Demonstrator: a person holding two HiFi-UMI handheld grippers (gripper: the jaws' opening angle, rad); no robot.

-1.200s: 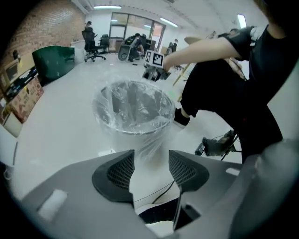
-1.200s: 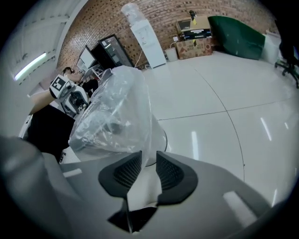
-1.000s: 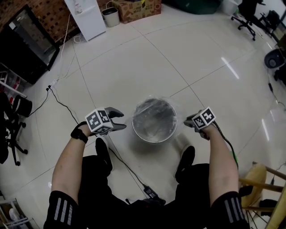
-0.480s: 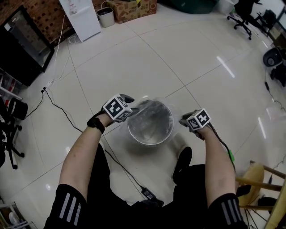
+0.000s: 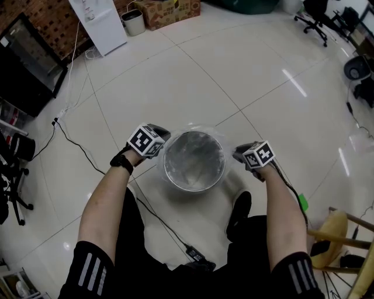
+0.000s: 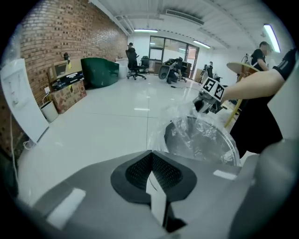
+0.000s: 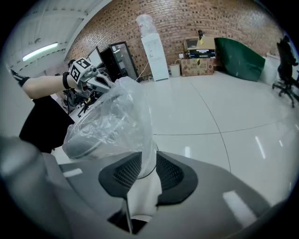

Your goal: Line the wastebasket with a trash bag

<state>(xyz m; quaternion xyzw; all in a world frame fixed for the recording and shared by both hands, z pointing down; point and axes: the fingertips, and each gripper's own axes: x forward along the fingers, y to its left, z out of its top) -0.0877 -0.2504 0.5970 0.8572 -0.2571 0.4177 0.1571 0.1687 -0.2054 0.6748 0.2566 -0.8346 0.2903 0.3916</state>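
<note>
Round wastebasket [image 5: 173, 175] on tiled floor [image 5: 175, 76], just ahead of person's feet. Clear trash bag [image 5: 196, 156] inside, mouth bunched over rim. Right gripper [image 5: 238, 153] pinches bag's right edge. Left gripper [image 5: 160, 134] jaws just closed together at left edge; film between pads unclear.

You hold two grippers, left gripper [image 5: 159, 136] and right gripper [image 5: 238, 153]; between them one wastebasket [image 5: 190, 187] with one trash bag [image 5: 194, 159]; beyond them one cardboard box [image 5: 170, 11], one small bin [image 5: 133, 22].

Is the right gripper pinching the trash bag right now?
Yes, in the right gripper view the clear trash bag film runs down between the right gripper's pads, which close on it.
</note>
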